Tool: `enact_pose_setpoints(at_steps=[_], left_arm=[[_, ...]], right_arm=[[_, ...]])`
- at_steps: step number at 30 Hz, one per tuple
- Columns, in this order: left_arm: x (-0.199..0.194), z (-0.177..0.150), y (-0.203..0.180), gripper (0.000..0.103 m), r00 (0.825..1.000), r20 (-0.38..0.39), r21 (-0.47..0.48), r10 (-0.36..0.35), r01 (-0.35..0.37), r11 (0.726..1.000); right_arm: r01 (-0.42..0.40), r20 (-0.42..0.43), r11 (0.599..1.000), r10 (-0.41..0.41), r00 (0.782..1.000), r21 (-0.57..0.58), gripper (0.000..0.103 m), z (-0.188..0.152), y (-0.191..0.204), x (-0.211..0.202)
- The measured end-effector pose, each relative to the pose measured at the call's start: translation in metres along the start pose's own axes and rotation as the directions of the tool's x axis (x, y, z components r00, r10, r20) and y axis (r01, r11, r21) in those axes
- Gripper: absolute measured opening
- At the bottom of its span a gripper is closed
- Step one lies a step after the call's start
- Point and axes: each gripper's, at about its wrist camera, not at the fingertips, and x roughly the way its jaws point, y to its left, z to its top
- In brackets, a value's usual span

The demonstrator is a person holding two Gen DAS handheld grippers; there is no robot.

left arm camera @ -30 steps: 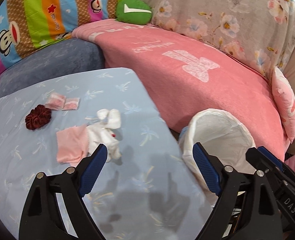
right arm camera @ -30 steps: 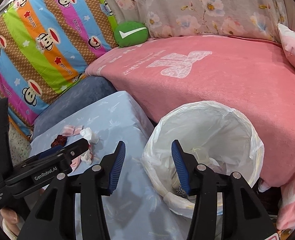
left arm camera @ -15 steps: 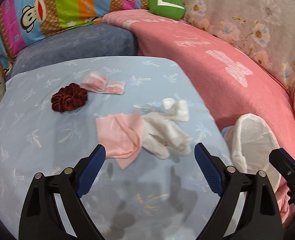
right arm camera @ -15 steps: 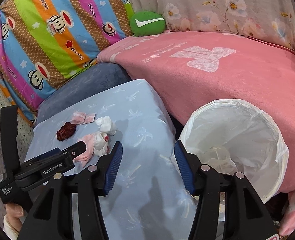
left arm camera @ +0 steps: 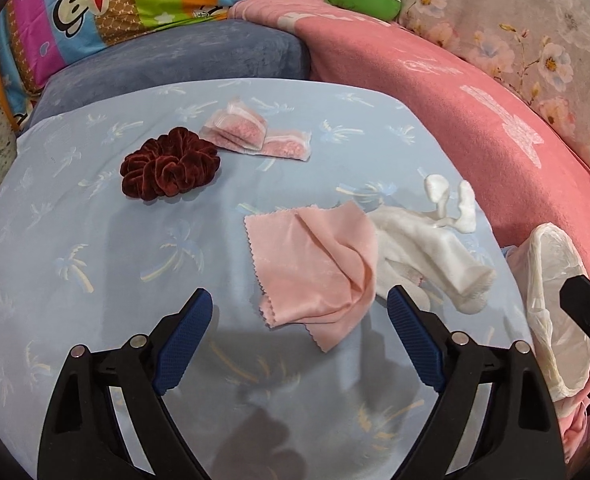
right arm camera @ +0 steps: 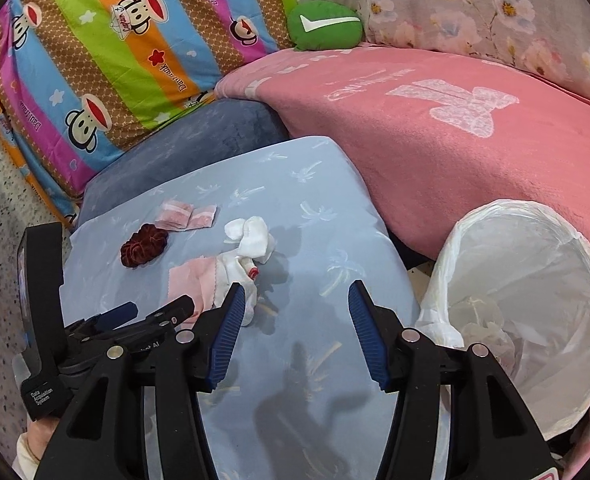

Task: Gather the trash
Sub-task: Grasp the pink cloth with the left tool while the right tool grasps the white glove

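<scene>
1. While the left gripper (left arm camera: pixel 299 336) hangs over the blue cloth (left arm camera: pixel 95 264), its jaws stand wide and are closing a little, with nothing pressed between them; the near edge of a pink rag (left arm camera: pixel 315 264) lies just ahead of the gap.
2. The rag overlaps a white sock (left arm camera: pixel 427 256) on its right side, and crumpled white tissue (left arm camera: pixel 451 200) sits just beyond the sock, near the edge of the cloth.
3. A dark red scrunchie (left arm camera: pixel 169 168) lies farther off to the left, and just beside it are two small pink sachets (left arm camera: pixel 255 136), one partly on the other.
4. The right gripper (right arm camera: pixel 293 336) is about half open and holds nothing; bare blue cloth shows between its pads.
5. In the right wrist view the sock's lower end sits just at the left fingertip (right arm camera: pixel 231 312); whether they touch I cannot tell.
6. The bin (right arm camera: pixel 535 216), lined with a white bag, stands to the right of the cloth against a pink blanket (right arm camera: pixel 475 152), with some crumpled white trash inside.
7. The left gripper appears in the right wrist view at lower left, with part of a hand below it.
</scene>
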Motion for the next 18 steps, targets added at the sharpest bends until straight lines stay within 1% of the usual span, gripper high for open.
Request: enact_pose_setpoints(at_steps=[1,3,5,7,8,9,10,13,15,16,18], left_arm=[[0.002,0.001,0.001,0.080,1.000,-0.005,-0.001,-0.007,0.007,1.000],[0.006,0.002,0.000,0.073,1.000,-0.019,-0.001,-0.021,0.021,1.000],[0.011,0.003,-0.001,0.070,0.999,-0.035,0.001,-0.028,0.028,1.000],[0.016,0.004,-0.001,0.064,0.998,-0.048,0.001,-0.035,0.035,0.999],[0.018,0.004,0.000,0.058,0.998,-0.058,0.001,-0.037,0.038,0.999],[0.020,0.005,0.000,0.056,0.997,-0.064,0.002,-0.038,0.038,0.999],[0.020,0.005,0.000,0.055,0.998,-0.056,0.005,-0.032,0.033,0.999],[0.020,0.007,0.003,0.045,0.997,-0.057,-0.007,-0.047,0.047,0.999],[0.020,0.008,0.006,0.030,0.996,-0.062,-0.018,-0.067,0.066,0.998],[0.020,0.008,0.007,0.027,0.995,-0.066,-0.020,-0.080,0.079,0.997],[0.021,0.007,0.007,0.016,0.994,-0.069,-0.020,-0.088,0.087,0.996]], right_arm=[[-0.003,-0.005,1.000,0.003,1.000,-0.003,0.053,0.001,0.003,0.004],[-0.012,-0.017,1.000,0.012,1.000,-0.004,0.053,0.002,0.009,0.013],[-0.020,-0.027,1.000,0.020,0.999,-0.003,0.053,0.003,0.013,0.021],[-0.027,-0.037,1.000,0.027,0.999,-0.003,0.053,0.004,0.018,0.029],[-0.030,-0.042,1.000,0.029,0.999,-0.003,0.053,0.005,0.020,0.033],[-0.031,-0.047,1.000,0.030,0.998,-0.003,0.054,0.005,0.021,0.037],[-0.031,-0.052,1.000,0.031,0.998,-0.001,0.054,0.005,0.022,0.041],[-0.039,-0.073,0.999,0.040,0.997,0.011,0.054,0.005,0.024,0.053],[-0.042,-0.086,0.999,0.044,0.995,0.020,0.053,0.005,0.025,0.060],[-0.043,-0.091,0.999,0.045,0.995,0.024,0.050,0.004,0.026,0.063],[-0.049,-0.106,0.998,0.051,0.993,0.027,0.044,0.003,0.026,0.069]])
